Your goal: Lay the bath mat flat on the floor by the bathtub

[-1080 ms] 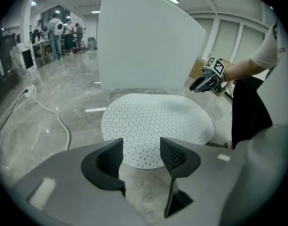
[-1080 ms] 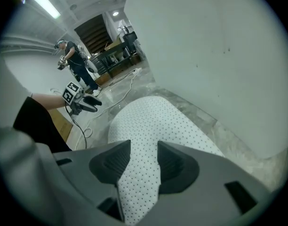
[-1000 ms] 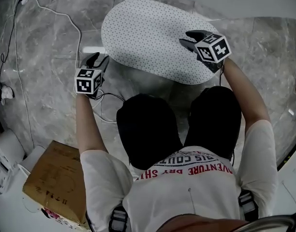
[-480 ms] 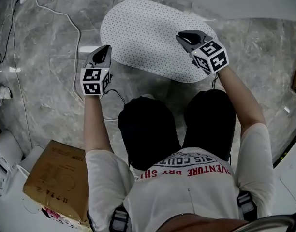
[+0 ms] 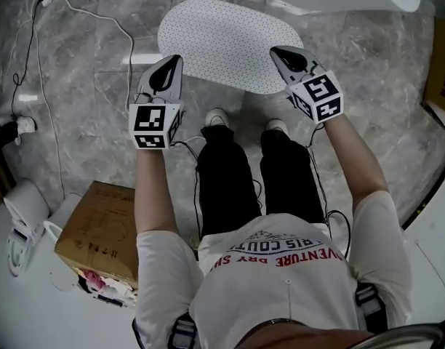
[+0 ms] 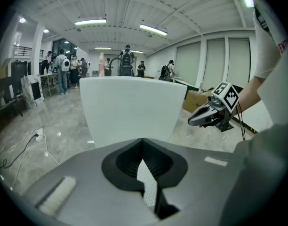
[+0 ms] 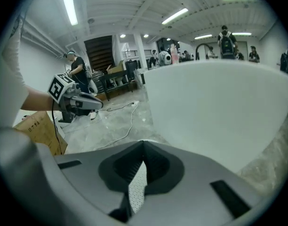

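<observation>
Wears white short-sleeved T-shirt (image 5: pixel 281 282), red and dark lettering across chest; black trousers (image 5: pixel 230 187); light shoes (image 5: pixel 217 116). Dark straps (image 5: pixel 180 331) with grey buckles at both sides of waist. Grey moulded shells on left gripper (image 5: pixel 173 62) and right gripper (image 5: pixel 279 51), black ribbed recess round jaws. White marker cube (image 5: pixel 151 126) with black square patterns on each. Thin black cables (image 5: pixel 185 144) trailing from both.

Standing person is stretching left arm (image 5: pixel 151 187) and right arm (image 5: pixel 357 162) forward, holding left gripper (image 5: pixel 170 67) and right gripper (image 5: pixel 282 54) side by side, apart, both clamped shut and empty.
</observation>
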Action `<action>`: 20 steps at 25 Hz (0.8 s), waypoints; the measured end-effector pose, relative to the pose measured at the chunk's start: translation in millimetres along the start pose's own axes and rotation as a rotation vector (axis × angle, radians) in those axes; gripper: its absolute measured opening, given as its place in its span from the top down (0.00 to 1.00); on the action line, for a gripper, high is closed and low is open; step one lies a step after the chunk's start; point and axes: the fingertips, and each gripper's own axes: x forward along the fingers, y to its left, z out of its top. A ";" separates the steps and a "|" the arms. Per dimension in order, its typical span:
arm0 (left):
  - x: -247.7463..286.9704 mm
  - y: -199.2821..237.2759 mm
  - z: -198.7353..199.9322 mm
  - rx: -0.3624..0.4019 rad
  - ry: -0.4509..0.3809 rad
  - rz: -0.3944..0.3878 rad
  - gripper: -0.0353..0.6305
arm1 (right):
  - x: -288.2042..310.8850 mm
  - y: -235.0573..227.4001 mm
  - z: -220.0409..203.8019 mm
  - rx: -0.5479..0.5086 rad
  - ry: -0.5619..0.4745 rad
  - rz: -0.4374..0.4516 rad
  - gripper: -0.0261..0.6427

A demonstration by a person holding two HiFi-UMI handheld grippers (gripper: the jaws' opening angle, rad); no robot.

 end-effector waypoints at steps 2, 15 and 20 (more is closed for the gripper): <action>-29.4 -11.2 45.3 0.007 -0.012 -0.008 0.93 | -39.9 5.6 42.2 -0.003 -0.039 -0.035 0.95; -204.5 -95.5 316.3 0.140 -0.267 -0.028 0.93 | -302.8 41.4 277.4 -0.117 -0.393 -0.262 0.95; -271.5 -140.9 388.3 0.184 -0.391 -0.029 0.93 | -398.5 60.8 325.3 -0.197 -0.496 -0.291 0.95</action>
